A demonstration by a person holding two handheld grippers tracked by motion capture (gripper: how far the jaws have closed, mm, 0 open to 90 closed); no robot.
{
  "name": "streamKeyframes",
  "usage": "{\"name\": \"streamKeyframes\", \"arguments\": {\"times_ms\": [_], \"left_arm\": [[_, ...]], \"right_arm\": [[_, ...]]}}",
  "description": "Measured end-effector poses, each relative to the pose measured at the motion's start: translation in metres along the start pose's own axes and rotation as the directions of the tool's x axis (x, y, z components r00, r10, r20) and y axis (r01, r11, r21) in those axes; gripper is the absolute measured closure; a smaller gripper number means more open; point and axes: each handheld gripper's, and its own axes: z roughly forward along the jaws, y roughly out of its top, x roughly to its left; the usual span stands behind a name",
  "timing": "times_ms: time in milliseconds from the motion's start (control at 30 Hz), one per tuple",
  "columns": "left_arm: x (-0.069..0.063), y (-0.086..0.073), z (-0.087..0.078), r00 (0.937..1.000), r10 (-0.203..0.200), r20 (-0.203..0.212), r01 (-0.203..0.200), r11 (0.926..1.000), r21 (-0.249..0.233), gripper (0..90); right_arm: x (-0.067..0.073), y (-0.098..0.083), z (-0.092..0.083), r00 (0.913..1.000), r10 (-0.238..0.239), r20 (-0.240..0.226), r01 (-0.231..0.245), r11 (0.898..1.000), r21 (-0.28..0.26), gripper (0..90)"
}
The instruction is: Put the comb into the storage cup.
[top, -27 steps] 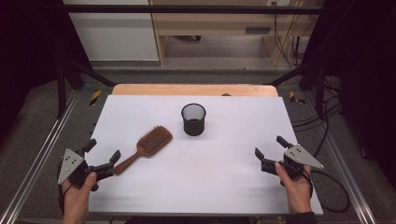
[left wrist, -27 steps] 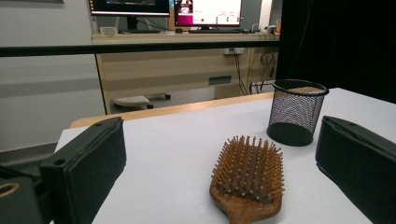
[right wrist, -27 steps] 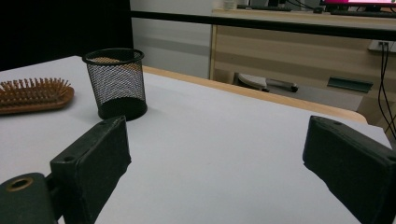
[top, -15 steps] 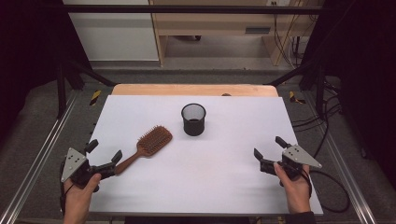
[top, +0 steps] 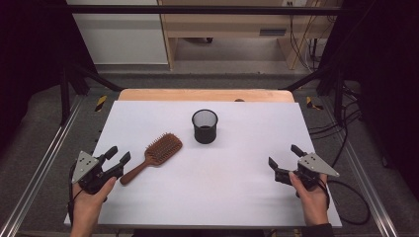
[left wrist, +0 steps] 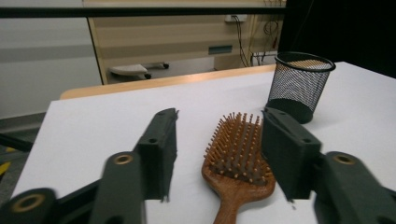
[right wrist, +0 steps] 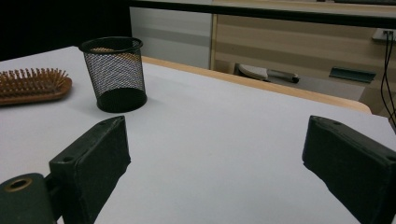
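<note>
Little has moved since the earlier frames; left gripper still hovers at the handle of the wooden hairbrush, jaws half open and empty; right gripper wide open, idle; brush looks light, stiff; best taken by the handle, left of the mesh cup on the surface.

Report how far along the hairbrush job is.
Done: nothing; the hairbrush lies flat, bristles up, on the white table, and the mesh cup stands empty. In hand: the left gripper lines up on the handle, jaws open around it. The right gripper waits open. Left: gripping and lifting.
</note>
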Motion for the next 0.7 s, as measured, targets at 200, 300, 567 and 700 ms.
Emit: {"name": "streamKeyframes", "arguments": {"times_ms": [200,300,567,700], "left_arm": [[0.001,0.008,0.010,0.9996,-0.002,0.028,0.000,0.9980,0.064,72.5],[0.003,0.012,0.025,0.9983,0.002,0.057,-0.010,0.9911,0.133,82.6],[0.002,0.017,0.065,0.9948,0.000,0.102,-0.026,0.9663,0.256,90.0],[-0.002,0.020,0.084,0.9942,0.021,0.105,-0.052,0.9523,0.301,90.0]], "right_arm": [[0.000,0.000,0.000,1.0000,0.003,0.000,-0.003,1.000,0.002,7.5],[0.000,0.000,0.000,1.0000,0.004,0.000,-0.004,1.000,0.000,7.5],[0.001,0.000,0.000,1.0000,0.006,-0.004,-0.006,1.000,0.006,7.6],[0.000,0.000,0.000,1.0000,0.008,-0.005,-0.008,1.000,0.005,7.7]]}}
